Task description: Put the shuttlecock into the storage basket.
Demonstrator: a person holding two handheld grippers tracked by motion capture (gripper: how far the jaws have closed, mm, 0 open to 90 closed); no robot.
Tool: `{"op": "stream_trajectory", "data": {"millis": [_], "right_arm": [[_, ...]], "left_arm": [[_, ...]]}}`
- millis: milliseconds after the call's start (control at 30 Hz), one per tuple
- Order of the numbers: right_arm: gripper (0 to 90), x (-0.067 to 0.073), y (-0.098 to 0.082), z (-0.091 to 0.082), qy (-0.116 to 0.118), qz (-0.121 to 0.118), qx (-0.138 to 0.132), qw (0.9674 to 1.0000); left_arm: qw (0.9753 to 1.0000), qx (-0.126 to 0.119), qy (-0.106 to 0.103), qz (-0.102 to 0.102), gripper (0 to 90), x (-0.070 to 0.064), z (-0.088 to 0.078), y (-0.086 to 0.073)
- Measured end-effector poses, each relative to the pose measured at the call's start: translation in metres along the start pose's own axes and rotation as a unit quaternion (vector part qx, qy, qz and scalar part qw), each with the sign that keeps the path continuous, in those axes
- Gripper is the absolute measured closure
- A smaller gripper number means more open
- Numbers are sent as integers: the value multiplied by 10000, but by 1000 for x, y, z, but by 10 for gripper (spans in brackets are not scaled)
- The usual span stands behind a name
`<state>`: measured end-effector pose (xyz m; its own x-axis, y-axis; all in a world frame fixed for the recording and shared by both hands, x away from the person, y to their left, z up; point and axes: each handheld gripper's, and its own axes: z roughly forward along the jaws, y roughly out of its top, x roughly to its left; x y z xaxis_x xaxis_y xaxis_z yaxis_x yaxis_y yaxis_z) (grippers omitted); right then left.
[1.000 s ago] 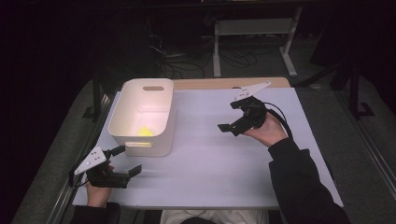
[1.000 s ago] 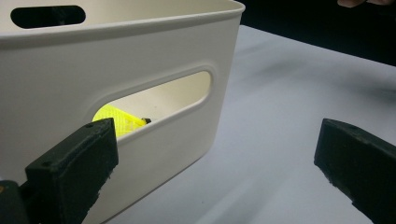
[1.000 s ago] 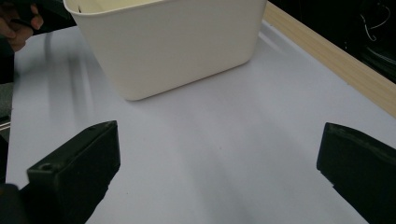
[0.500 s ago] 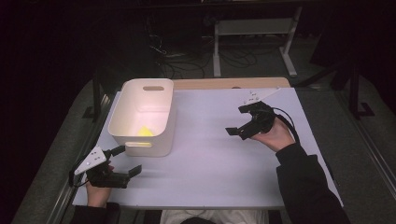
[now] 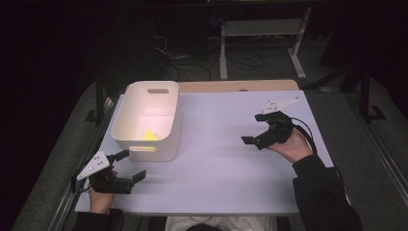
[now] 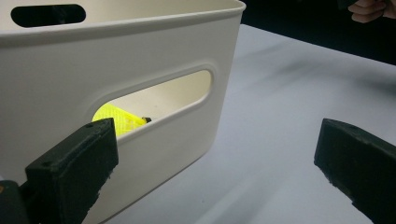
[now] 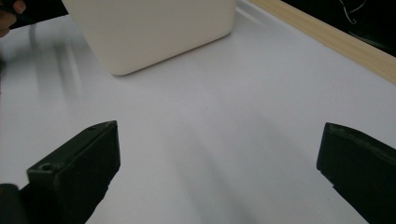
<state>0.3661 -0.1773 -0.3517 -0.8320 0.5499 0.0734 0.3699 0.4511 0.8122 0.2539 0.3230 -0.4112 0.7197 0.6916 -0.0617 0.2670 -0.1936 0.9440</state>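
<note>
**Ana:** Since the yellow piece [image 5: 149, 135] already lies on the floor of the white bin [image 5: 126, 111], near the wall that faces the person, where does that leave the work?

**Ben:** Close to finished, I'd judge. Through the handle slot in the left gripper view you can see the yellow piece [image 6: 116, 119] just inside the wall of the bin [image 6: 154, 56]. The bin itself stands on the left part of the pale table [image 5: 216, 163].

**Ana:** What could go wrong from here?

**Ben:** The left gripper [image 5: 130, 166] sits just beside the bin's near wall, one jaw close to the handle slot. A careless forward push could knock the bin and slide it, or catch a jaw in that slot and tip the bin. The yellow piece is light-looking, so a jolt might toss it about inside.

**Ana:** And the right side?

**Ben:** Less risk. The right gripper [image 5: 256, 136] is over bare table, well apart from the bin. Its trailing cable could drag across the surface, but nothing lies there to disturb.

**Ana:** How do the jaws stand?

**Ben:** Both pairs are spread wide. The left gripper [image 6: 215, 158] has nothing between its jaws and grips nothing; the right gripper [image 7: 219, 163] is the same, with only bare table under it.
</note>
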Motion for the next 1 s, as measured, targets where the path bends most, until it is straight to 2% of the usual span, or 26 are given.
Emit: {"op": "stream_trajectory", "data": {"millis": [1000], "right_arm": [[0,-9,-37,-20,-52,384,-90,9992]], "left_arm": [[10000,6,2,11,0,0,0,0]]}}
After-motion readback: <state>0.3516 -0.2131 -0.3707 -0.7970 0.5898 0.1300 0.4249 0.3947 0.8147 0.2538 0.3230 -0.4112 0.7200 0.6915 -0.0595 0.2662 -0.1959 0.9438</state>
